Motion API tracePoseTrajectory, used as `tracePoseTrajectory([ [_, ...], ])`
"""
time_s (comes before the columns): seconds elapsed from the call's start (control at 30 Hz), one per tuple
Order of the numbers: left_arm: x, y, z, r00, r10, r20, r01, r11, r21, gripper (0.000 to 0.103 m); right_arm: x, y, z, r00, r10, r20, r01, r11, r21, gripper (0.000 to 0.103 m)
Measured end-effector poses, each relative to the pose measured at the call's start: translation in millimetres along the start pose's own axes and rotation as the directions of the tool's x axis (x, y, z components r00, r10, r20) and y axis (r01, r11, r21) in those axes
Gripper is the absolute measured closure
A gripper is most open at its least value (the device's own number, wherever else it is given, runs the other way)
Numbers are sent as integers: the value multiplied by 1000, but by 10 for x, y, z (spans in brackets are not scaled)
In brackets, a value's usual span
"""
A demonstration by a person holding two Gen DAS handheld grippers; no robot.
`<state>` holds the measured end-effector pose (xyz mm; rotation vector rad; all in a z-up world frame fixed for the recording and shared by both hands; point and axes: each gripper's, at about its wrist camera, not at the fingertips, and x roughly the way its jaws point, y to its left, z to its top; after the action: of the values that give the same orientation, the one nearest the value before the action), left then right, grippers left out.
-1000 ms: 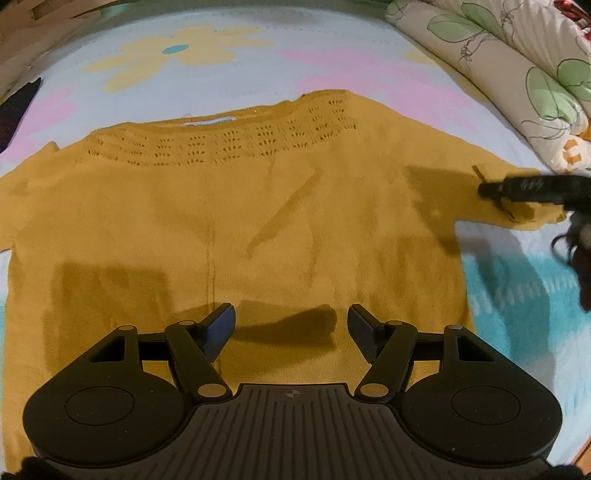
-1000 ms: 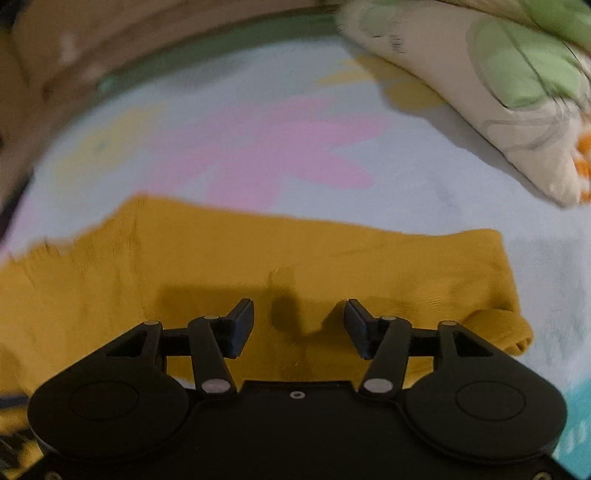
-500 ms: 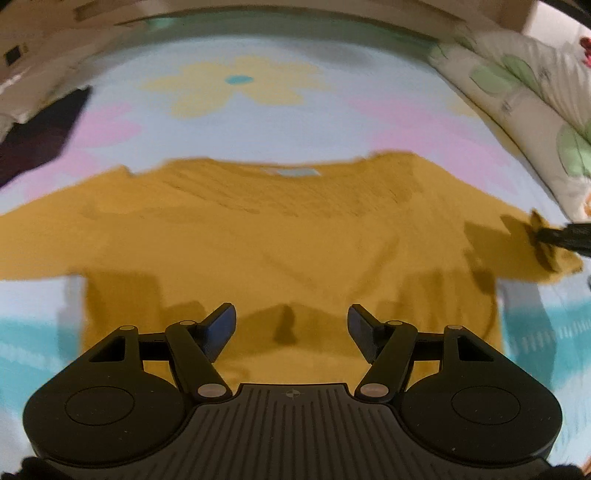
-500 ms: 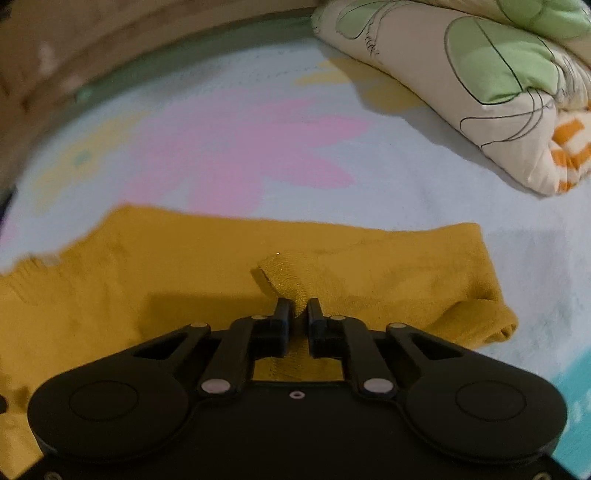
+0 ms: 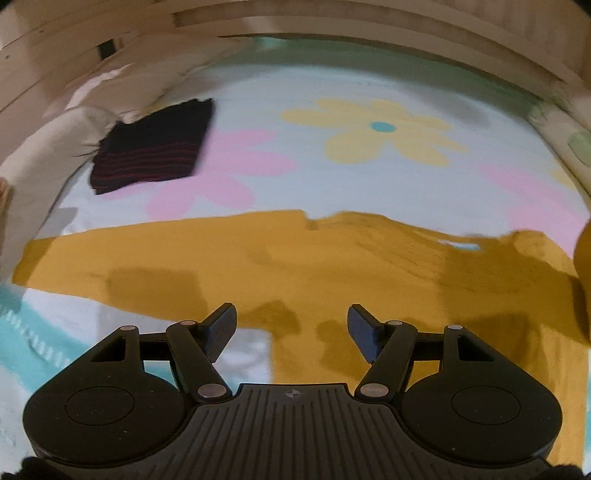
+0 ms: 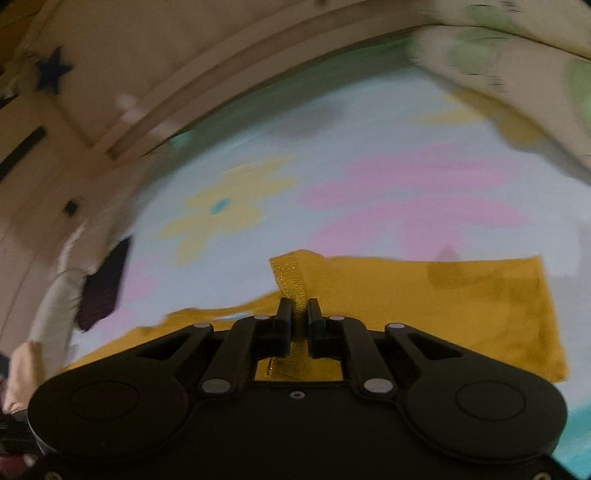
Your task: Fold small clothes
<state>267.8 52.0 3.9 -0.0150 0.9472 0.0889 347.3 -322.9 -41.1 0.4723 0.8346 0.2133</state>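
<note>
A mustard-yellow knit sweater (image 5: 332, 266) lies spread on the flowered bedsheet (image 5: 369, 177), its left sleeve stretched out to the left. My left gripper (image 5: 291, 328) is open and empty, just above the sweater's left side near the armpit. In the right wrist view my right gripper (image 6: 298, 314) is shut on a pinch of the yellow sweater (image 6: 480, 306) at the right sleeve and holds it lifted off the sheet. A raised yellow fold also shows at the right edge of the left wrist view (image 5: 583, 254).
A folded dark garment with red stripes (image 5: 155, 147) lies at the far left of the bed. A wooden bed frame (image 5: 332, 22) runs along the back. A floral quilt (image 6: 517, 62) is piled at the back right. A pale pillow (image 5: 48, 147) sits at the left.
My right gripper closed on the sleeve fabric and lifted it up and leftward. My left gripper, still open, shifted left toward the sweater's left side.
</note>
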Motion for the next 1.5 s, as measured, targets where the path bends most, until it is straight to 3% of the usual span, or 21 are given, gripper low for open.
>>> tracePoseTrajectory([
  [0.2, -40, 335, 68, 1000, 3, 15, -2, 997, -74, 38, 552, 824, -67, 993, 104, -55, -107, 993, -45, 88],
  [0.43, -1, 513, 97, 1000, 24, 16, -22, 994, -107, 38, 1040, 1443, -349, 980, 137, -144, -150, 985, -85, 88],
  [0.77, 105, 648, 122, 999, 47, -8, -48, 988, -150, 37, 1446, 1650, -730, 964, 167, -206, -186, 980, -72, 88],
  [0.8, 117, 661, 126, 999, 47, -10, -48, 986, -157, 37, 1473, 1654, -760, 960, 182, -212, -202, 977, -74, 87],
  [0.83, 128, 670, 129, 999, 45, -12, -46, 985, -164, 37, 1475, 1652, -780, 953, 217, -211, -237, 969, -75, 79],
  [0.9, 156, 685, 140, 999, 36, -14, -38, 984, -177, 37, 1447, 1622, -789, 943, 263, -204, -280, 958, -57, 72],
  [0.97, 182, 690, 150, 999, 30, -13, -32, 981, -190, 37, 1352, 1552, -754, 941, 286, -183, -299, 953, -50, 43],
  [1.13, 270, 574, 155, 1000, 9, -16, -12, 983, -183, 38, 1021, 1251, -522, 968, 221, -123, -233, 967, -102, 40],
  [1.27, 384, 351, 146, 999, -40, -29, 36, 991, -129, 38, 716, 763, -332, 994, 95, -55, -101, 988, -114, 30],
  [1.5, 688, 79, 122, 992, -83, -93, 73, 991, -110, 38, 311, -109, -208, 999, -44, 0, 44, 998, -50, 30],
])
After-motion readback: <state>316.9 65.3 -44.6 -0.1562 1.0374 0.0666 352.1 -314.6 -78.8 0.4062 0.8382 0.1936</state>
